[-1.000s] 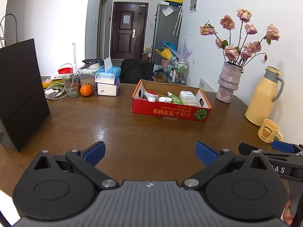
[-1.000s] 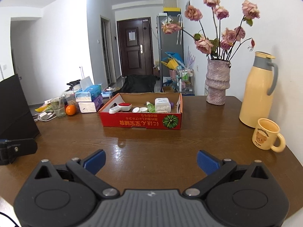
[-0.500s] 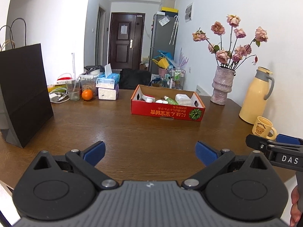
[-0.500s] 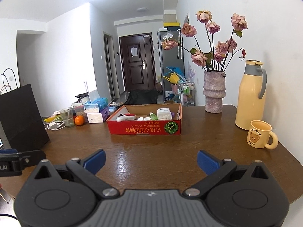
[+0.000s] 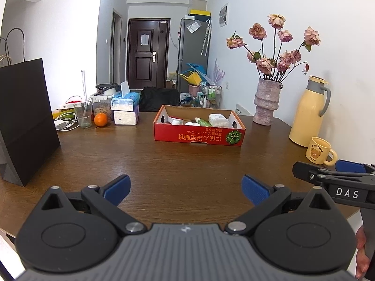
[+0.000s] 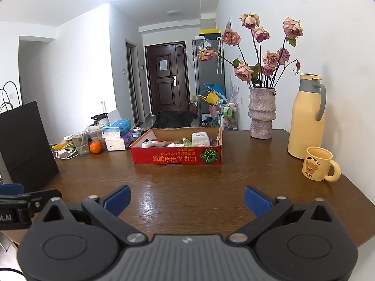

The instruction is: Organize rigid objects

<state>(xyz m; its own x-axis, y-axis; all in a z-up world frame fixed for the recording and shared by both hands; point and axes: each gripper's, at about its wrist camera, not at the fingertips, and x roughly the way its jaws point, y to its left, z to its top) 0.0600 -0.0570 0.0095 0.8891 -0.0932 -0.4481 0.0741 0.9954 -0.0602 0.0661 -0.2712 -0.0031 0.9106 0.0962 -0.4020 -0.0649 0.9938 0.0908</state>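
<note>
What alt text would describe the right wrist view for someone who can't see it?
An open, empty gripper hovers over a brown wooden table, facing a red cardboard box of small containers. A vase of roses, yellow jug and bear mug stand right.

Red cardboard box (image 5: 199,138) on the table holds small bottles (image 5: 202,122).

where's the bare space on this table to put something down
The widest bare patch is the wood between the red cardboard box and both open grippers, left gripper and right gripper. Another runs from the box to the yellow mug. The far left corner is crowded: black paper bag, glass, orange, tissue boxes.
</note>
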